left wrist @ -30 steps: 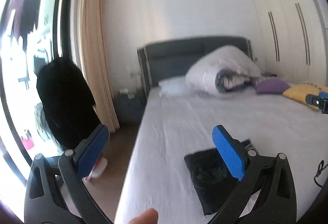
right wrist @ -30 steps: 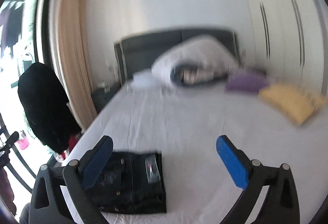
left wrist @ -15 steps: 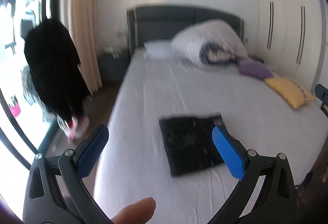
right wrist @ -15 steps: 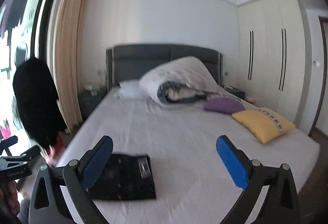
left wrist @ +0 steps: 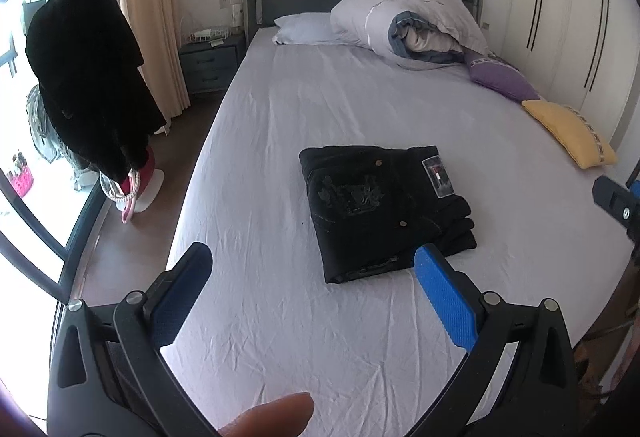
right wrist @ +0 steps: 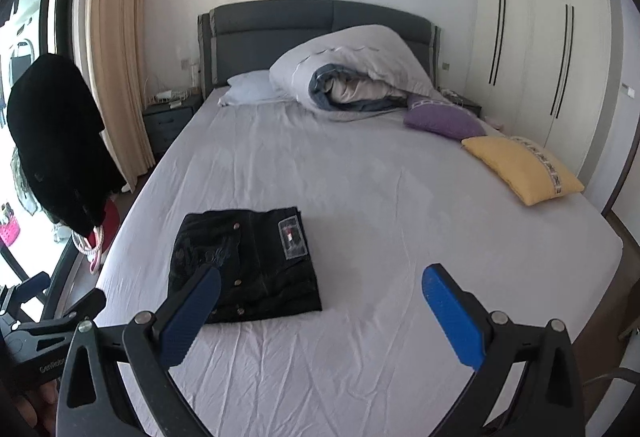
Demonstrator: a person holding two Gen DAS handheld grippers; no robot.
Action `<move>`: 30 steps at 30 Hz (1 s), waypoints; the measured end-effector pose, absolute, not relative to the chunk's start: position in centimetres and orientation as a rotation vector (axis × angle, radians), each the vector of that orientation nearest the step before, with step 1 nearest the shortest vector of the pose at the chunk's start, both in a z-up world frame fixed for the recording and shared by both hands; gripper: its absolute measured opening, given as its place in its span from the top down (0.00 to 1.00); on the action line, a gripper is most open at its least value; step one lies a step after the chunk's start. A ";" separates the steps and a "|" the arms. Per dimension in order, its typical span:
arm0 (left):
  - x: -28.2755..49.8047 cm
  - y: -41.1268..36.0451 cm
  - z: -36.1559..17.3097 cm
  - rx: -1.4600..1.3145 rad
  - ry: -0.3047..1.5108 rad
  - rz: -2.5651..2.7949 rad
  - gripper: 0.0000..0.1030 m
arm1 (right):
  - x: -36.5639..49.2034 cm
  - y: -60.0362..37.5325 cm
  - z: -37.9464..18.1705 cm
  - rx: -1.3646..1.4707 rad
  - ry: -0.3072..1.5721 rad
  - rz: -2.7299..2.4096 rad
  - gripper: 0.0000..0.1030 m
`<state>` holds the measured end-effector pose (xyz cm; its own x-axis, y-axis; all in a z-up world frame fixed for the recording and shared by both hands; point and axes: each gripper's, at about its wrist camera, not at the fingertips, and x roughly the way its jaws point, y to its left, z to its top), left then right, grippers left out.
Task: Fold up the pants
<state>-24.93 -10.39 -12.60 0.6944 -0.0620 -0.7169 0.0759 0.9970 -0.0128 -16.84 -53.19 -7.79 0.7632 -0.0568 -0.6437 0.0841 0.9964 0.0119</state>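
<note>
Folded black denim pants (left wrist: pixel 382 211) squared on the lilac-sheeted bed (left wrist: pixel 360 97), left claw (left wrist: pixel 312 291) and right claw (right wrist: pixel 320 307) wide open, empty, best kept clear.

Left gripper (left wrist: pixel 308 289): raised and tilted down since a second ago; the folded black jeans (left wrist: pixel 384 213) now sit fully in its view, beyond the blue pads.
Right gripper (right wrist: pixel 320 309): drawn back; its view, earlier blurred, is sharp.
Jeans: position on bed (left wrist: pixel 280 337) unchanged in appearance.
</note>
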 end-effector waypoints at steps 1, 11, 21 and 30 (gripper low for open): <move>-24.5 -10.4 -13.0 0.015 0.804 -0.078 0.00 | -16.9 -52.9 -8.1 0.039 0.704 -0.073 0.00; -23.9 -10.0 -14.5 0.003 0.840 -0.070 0.00 | -16.5 -51.4 -9.8 0.026 0.746 -0.043 0.00; -23.7 -9.9 -15.0 0.002 0.855 -0.065 0.00 | -16.5 -51.0 -10.4 0.024 0.765 -0.039 0.00; -23.6 -9.9 -15.2 0.001 0.857 -0.066 0.00 | -16.5 -50.4 -10.9 0.016 0.780 -0.033 0.00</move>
<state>-23.59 -9.91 -15.17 0.6532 -0.0572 -0.7551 0.0583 0.9980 -0.0251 -16.51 -50.37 -10.94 0.7101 -0.0237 -0.7037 0.0356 0.9994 0.0022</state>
